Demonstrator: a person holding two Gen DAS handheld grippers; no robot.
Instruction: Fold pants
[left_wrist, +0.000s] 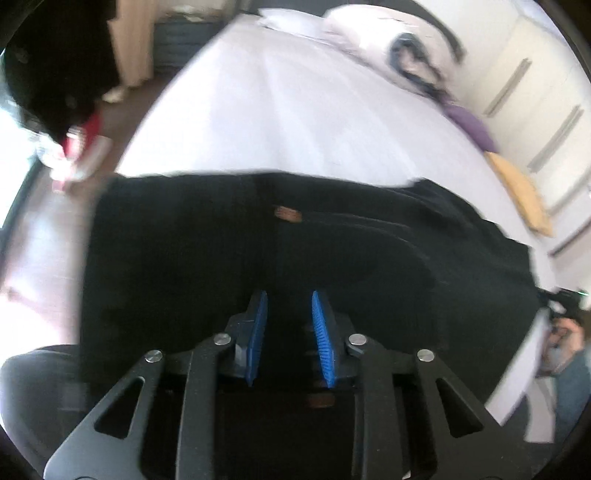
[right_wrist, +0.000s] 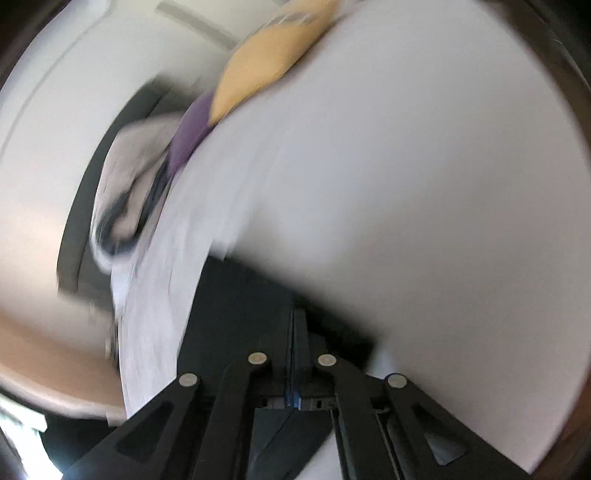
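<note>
Black pants (left_wrist: 258, 240) lie spread across the near edge of my white bed (left_wrist: 277, 110). My left gripper (left_wrist: 290, 306) hovers over them, blue pads (left_wrist: 321, 325) slightly parted, whether pinching cloth I cannot tell. My right gripper (right_wrist: 294, 332) is pressed together with dark fabric around its tips. Yellow (right_wrist: 266, 66) and purple (right_wrist: 190, 129) cushions sit far off.

Bed (left_wrist: 280, 110) with pale sheet, black pants (left_wrist: 258, 240) spread across its near part, orange cushion (left_wrist: 521, 195) and purple cushion (left_wrist: 469, 123) along one edge, white pillows (left_wrist: 295, 20) and a bundle of pale bedding (left_wrist: 399, 37) at the far end
</note>
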